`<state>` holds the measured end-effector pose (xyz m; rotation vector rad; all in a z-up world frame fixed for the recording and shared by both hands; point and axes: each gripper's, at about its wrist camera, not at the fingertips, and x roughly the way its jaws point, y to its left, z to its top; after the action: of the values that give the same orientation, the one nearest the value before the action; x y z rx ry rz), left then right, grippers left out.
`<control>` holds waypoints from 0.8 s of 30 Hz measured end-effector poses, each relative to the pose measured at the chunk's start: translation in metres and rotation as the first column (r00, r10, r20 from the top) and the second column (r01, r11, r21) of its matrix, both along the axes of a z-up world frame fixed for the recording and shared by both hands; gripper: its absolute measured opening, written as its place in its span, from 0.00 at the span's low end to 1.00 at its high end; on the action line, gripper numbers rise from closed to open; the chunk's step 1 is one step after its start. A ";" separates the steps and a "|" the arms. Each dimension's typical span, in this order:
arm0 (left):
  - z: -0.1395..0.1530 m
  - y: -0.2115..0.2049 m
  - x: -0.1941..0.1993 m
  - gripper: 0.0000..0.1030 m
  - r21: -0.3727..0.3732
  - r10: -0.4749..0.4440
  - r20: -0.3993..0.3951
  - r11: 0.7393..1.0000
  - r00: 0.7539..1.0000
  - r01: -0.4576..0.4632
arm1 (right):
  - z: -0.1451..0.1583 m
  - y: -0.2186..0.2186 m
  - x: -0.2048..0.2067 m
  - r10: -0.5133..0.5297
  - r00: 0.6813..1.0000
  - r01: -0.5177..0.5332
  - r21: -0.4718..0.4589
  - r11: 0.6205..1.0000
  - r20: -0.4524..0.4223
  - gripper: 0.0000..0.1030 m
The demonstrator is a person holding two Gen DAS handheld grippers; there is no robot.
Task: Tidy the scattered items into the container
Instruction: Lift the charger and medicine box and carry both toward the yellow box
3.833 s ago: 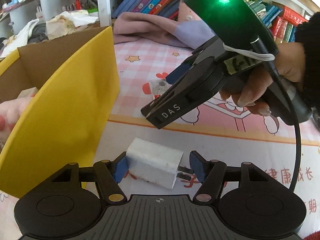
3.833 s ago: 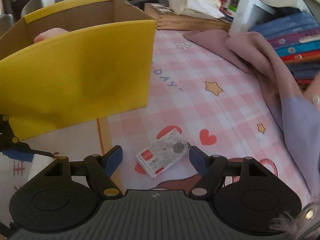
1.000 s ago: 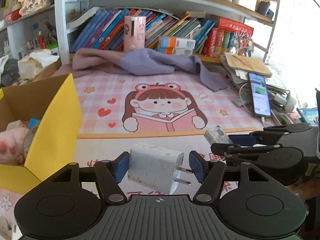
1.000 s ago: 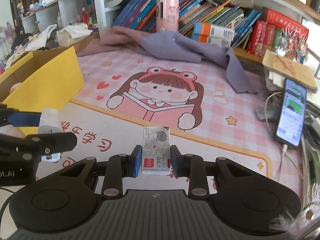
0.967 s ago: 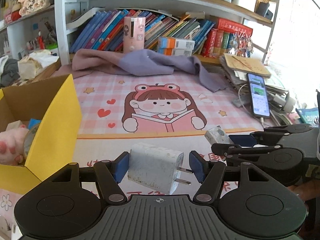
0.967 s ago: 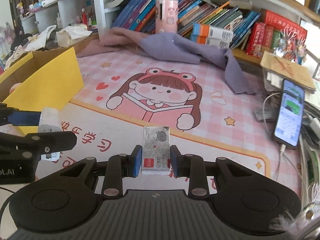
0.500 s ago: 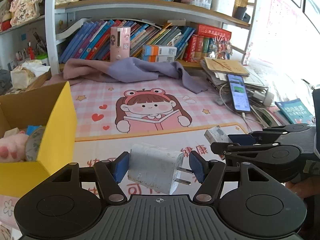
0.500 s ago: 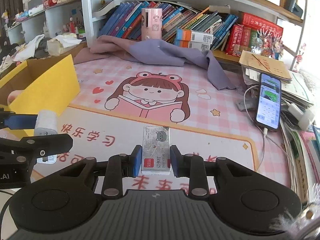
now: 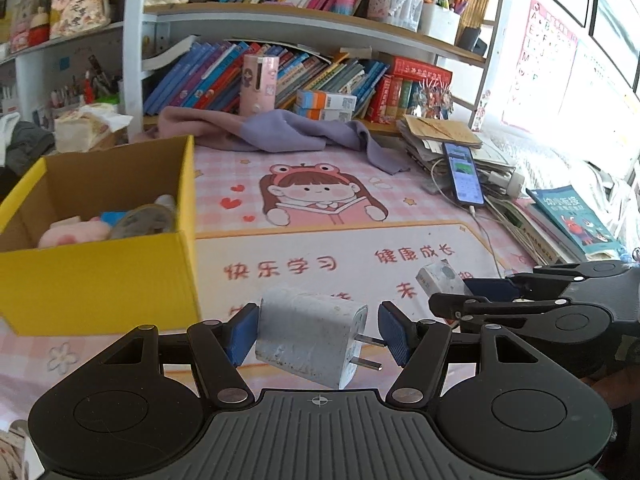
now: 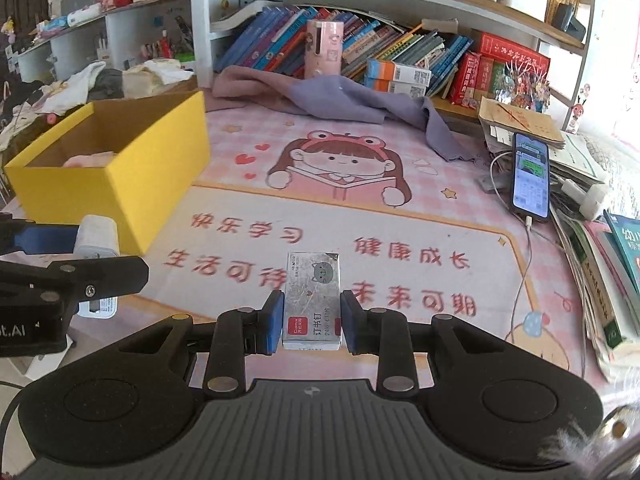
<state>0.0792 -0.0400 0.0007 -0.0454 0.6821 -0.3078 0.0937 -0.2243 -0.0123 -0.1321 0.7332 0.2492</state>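
Observation:
My left gripper [image 9: 318, 334] is shut on a white plug charger [image 9: 310, 336], held above the desk mat with its prongs pointing right. In the right wrist view my right gripper [image 10: 313, 318] is shut on a small grey staple box [image 10: 313, 294] with a cat picture and a red label. The yellow cardboard box [image 9: 100, 276] stands open at the left and holds a pink plush toy [image 9: 72, 234] and other items. The box [image 10: 120, 176] lies ahead and to the left of both grippers. The right gripper's staple box [image 9: 438, 276] also shows in the left wrist view, and the charger [image 10: 96, 236] in the right wrist view.
A pink cartoon desk mat [image 10: 332, 216] covers the table. A purple cloth [image 10: 320, 96] lies at the back below a bookshelf. A phone on a cable [image 10: 530, 174], papers and books are piled along the right edge. Clothes clutter the far left.
Both grippers have drawn back from the shelf with their loads still held. The yellow box now shows more fully, with its inside in sight.

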 end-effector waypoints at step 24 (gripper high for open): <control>0.003 0.099 -0.070 0.63 0.019 0.151 0.018 0.988 0.988 -0.151 | 0.006 0.104 -0.062 0.186 0.983 -0.186 -0.003 0.983 0.010 0.27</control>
<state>0.0090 0.0587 0.0038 -0.0749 0.6611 -0.1553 0.0318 -0.1199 -0.0068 -0.2037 0.7115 0.4259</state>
